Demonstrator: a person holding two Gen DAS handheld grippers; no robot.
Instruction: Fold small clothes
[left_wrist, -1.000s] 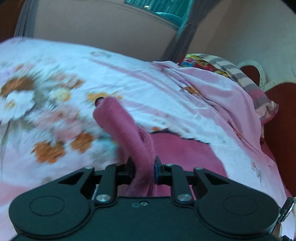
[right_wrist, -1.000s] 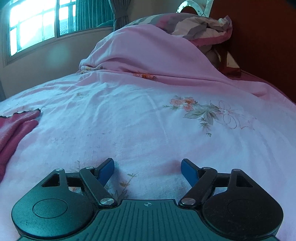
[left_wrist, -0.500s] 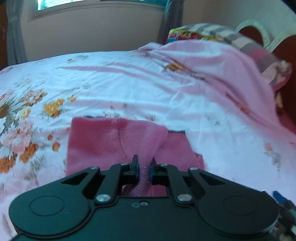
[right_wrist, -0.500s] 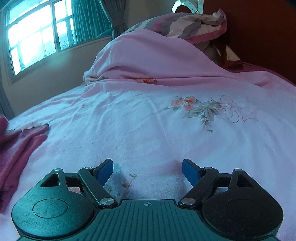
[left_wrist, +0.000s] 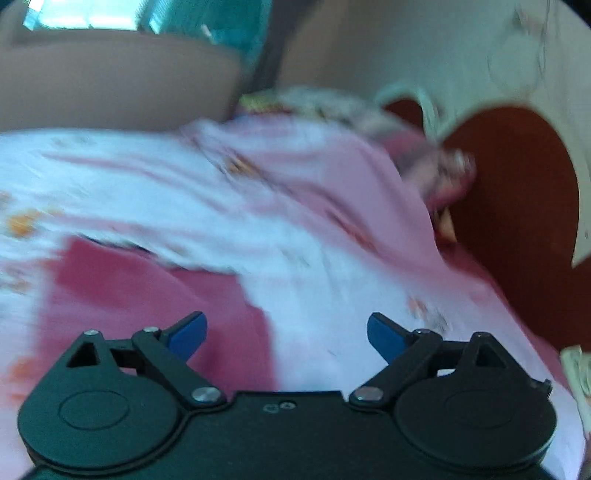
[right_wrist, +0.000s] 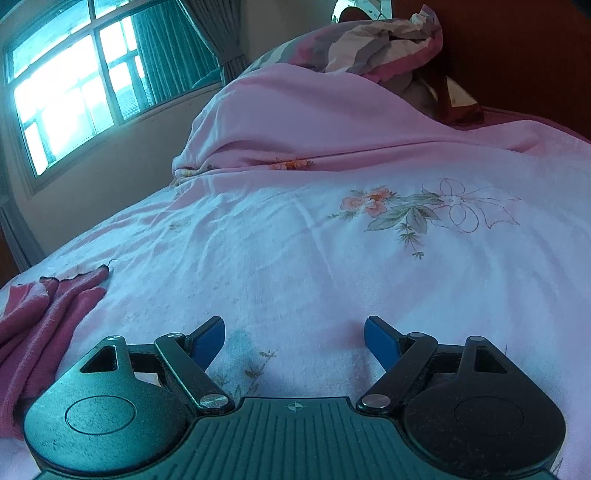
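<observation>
A dark pink garment (left_wrist: 147, 295) lies flat on the floral bedsheet (left_wrist: 184, 192) at the lower left of the blurred left wrist view. My left gripper (left_wrist: 286, 332) is open and empty, just above the garment's right edge. The garment also shows in the right wrist view (right_wrist: 40, 325) at the far left, bunched in folds. My right gripper (right_wrist: 293, 341) is open and empty, low over the bare sheet (right_wrist: 295, 240) to the right of the garment.
A pink blanket mound (right_wrist: 314, 122) and a striped pillow (right_wrist: 373, 44) lie at the head of the bed. A dark red headboard (right_wrist: 517, 55) stands behind them. A window (right_wrist: 74, 81) with curtains is on the left wall.
My left gripper has opened and let go of the pink garment, which now lies flat. The left view has swung and blurred. My right gripper has hardly moved.
</observation>
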